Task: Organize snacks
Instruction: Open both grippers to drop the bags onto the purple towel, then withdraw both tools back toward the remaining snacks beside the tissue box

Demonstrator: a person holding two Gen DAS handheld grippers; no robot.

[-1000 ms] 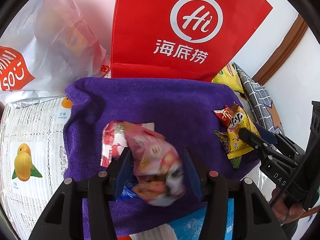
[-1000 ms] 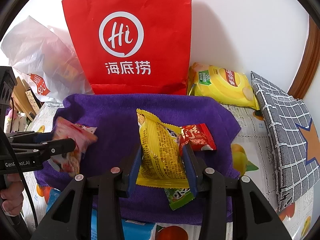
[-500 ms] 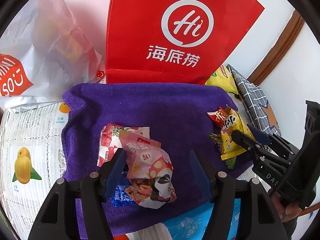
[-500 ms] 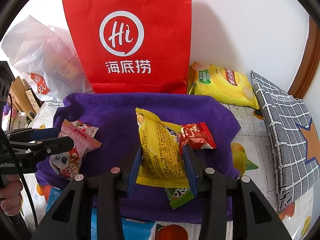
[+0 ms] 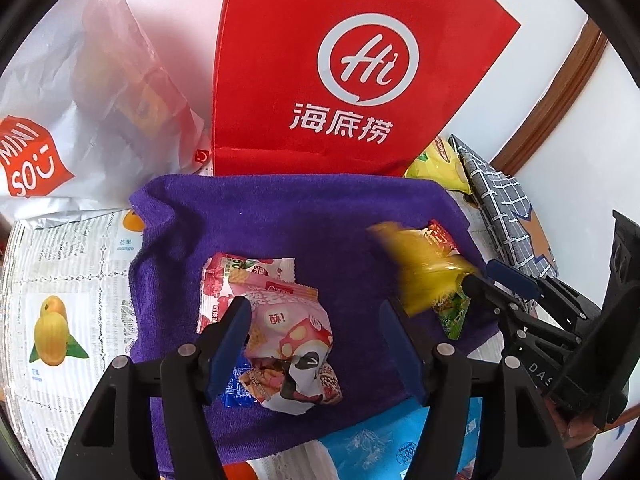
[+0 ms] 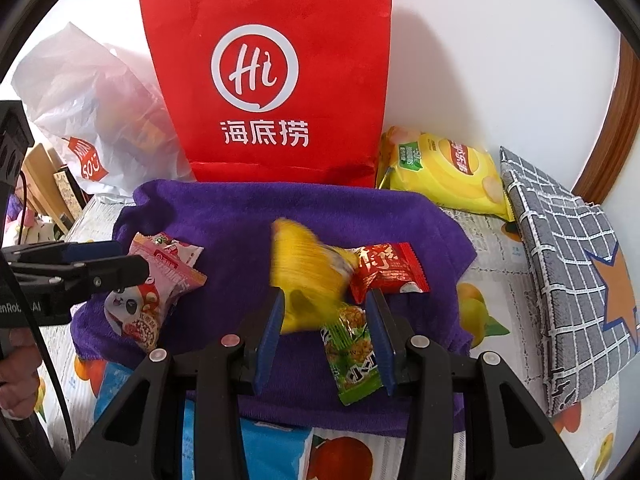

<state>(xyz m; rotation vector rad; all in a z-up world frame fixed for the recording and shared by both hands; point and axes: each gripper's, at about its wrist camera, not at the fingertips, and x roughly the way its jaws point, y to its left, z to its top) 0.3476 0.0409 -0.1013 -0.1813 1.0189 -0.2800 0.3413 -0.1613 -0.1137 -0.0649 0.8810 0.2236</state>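
- Red paper bag (image 6: 276, 80) stands at the far edge of the purple towel (image 5: 288, 216).
- Left gripper (image 5: 316, 344) has just been opening; the pink snack packet (image 5: 288, 336) lies free between its jaws, near left.
- Right gripper (image 6: 324, 320) pinches the blurred yellow packet (image 6: 308, 276), right of centre; held by one edge, it may well slip out.

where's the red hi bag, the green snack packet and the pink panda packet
red Hi bag (image 6: 264, 80) right wrist view, logo
green snack packet (image 6: 354, 354) right wrist view, middle
pink panda packet (image 5: 292, 344) left wrist view, front face
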